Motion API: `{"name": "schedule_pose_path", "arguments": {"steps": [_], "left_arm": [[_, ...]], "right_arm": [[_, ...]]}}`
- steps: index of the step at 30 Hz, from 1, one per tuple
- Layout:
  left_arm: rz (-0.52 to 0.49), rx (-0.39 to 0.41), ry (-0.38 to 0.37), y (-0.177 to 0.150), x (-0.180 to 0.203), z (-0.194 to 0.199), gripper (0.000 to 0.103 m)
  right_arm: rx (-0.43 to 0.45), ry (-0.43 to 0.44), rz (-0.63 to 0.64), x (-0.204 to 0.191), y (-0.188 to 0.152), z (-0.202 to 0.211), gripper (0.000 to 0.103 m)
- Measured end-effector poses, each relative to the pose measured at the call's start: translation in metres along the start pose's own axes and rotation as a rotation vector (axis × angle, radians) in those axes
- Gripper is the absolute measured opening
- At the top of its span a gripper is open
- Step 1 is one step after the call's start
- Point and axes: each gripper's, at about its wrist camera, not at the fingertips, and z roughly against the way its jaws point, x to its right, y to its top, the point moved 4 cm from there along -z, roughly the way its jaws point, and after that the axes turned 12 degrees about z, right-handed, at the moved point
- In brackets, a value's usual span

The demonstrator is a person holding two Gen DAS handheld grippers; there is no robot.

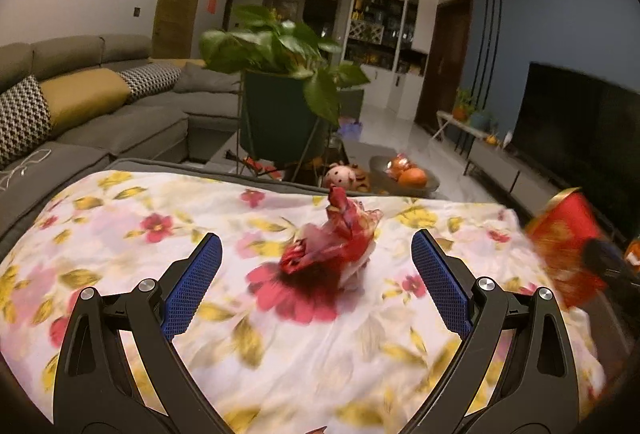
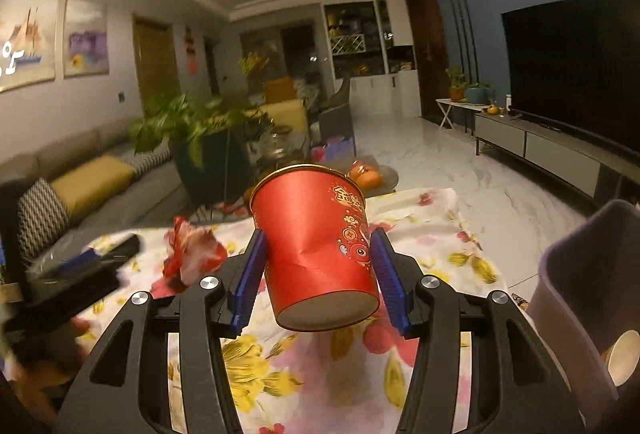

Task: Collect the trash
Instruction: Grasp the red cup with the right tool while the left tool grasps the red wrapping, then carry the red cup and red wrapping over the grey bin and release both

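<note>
Left gripper (image 1: 316,262): jaws spread wide, blue pads (image 1: 192,286) clear of everything, nothing grasped. Crumpled red wrapper (image 1: 332,238) lying on floral cloth (image 1: 280,354), just ahead of the tips and centred between the two fingers, untouched. Blurred in this view.

Right gripper (image 2: 318,262): clamped on red paper cup (image 2: 316,246), one blue pad on each side wall. Cup wall dented at the grip. Cup tilted, flat base toward the camera, gold-rimmed mouth pointing away and up. Held off the cloth, above it.

From the right wrist view: same wrapper to the left of the held cup, on the cloth; left gripper further left, blurred, with part of a hand (image 2: 48,362) behind it. Grey bin (image 2: 580,298) at far right of the right gripper, a pale cup (image 2: 624,358) inside it.

From the left wrist view: red cup well off to the right, blurred.

Beyond the cloth's far edge: potted plant (image 1: 280,73), bowl of oranges (image 1: 404,173).
</note>
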Motion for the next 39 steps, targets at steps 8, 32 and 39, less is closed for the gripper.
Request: {"name": "schedule_pose_path", "arguments": {"steps": [8, 32, 39], "left_arm": [[-0.061, -0.119, 0.046, -0.013, 0.018, -0.067, 0.061], [-0.079, 0.097, -0.072, -0.032, 0.027, 0.126, 0.013], [-0.084, 0.089, -0.107, -0.045, 0.043, 0.162, 0.013]], "right_arm": [[0.038, 0.016, -0.040, 0.013, -0.003, 0.007, 0.053], [0.020, 0.029, 0.005, 0.008, -0.008, 0.070, 0.053], [0.033, -0.004, 0.029, 0.017, -0.011, 0.112, 0.053]]}}
